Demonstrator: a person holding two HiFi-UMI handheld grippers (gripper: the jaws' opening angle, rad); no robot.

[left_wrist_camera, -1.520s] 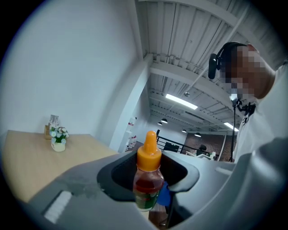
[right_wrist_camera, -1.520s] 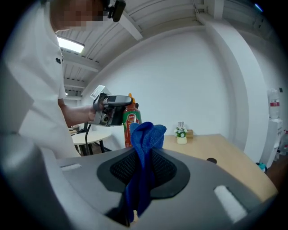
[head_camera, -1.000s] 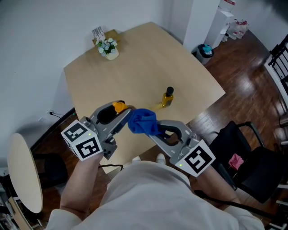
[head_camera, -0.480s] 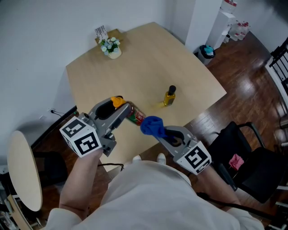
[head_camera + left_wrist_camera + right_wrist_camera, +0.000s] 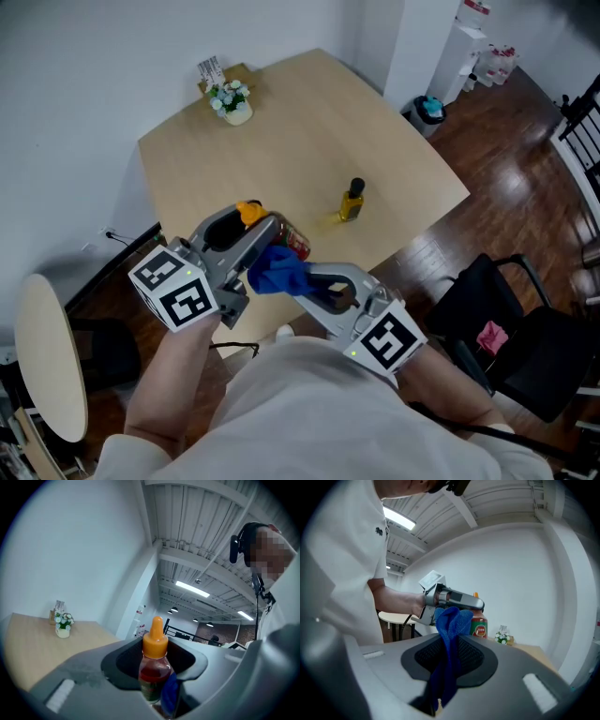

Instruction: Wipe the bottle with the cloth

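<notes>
My left gripper [image 5: 263,234] is shut on a sauce bottle [image 5: 153,667] with an orange cap [image 5: 249,213] and a red label [image 5: 296,246], held above the table's near edge. In the right gripper view the bottle [image 5: 478,623] stands behind the cloth. My right gripper [image 5: 292,280] is shut on a blue cloth [image 5: 277,269], which presses against the bottle's side just below the left gripper's jaws. The cloth [image 5: 449,639] hangs bunched between the right jaws, and a blue edge of the cloth [image 5: 169,693] shows beside the bottle in the left gripper view.
A small dark-capped bottle of yellow liquid [image 5: 350,202] stands on the wooden table [image 5: 281,141] near its right edge. A pot of flowers [image 5: 229,101] sits at the far corner. A black chair [image 5: 525,347] is at the right, a round side table [image 5: 52,366] at the left.
The right gripper with the cloth drew away from the bottle to the right, then came back left onto the bottle's side. The left gripper has barely moved.
</notes>
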